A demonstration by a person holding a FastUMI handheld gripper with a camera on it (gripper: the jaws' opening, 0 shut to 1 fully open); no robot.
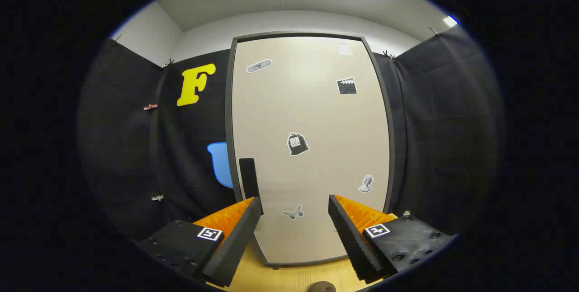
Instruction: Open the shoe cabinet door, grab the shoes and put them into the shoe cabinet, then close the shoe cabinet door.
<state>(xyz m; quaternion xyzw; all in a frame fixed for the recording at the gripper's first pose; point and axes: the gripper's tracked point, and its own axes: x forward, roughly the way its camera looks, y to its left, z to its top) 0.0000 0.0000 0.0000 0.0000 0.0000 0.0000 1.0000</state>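
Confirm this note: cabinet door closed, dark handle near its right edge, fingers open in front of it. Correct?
One error: the handle sits near the left edge of the cabinet door, as the gripper view shows. The door is closed, and the gripper has its fingers open in front of it.

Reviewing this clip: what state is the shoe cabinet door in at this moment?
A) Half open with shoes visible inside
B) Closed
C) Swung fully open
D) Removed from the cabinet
B: the cabinet door sits flush in its dark frame with its black handle just beyond the open tongs, which grip nothing.
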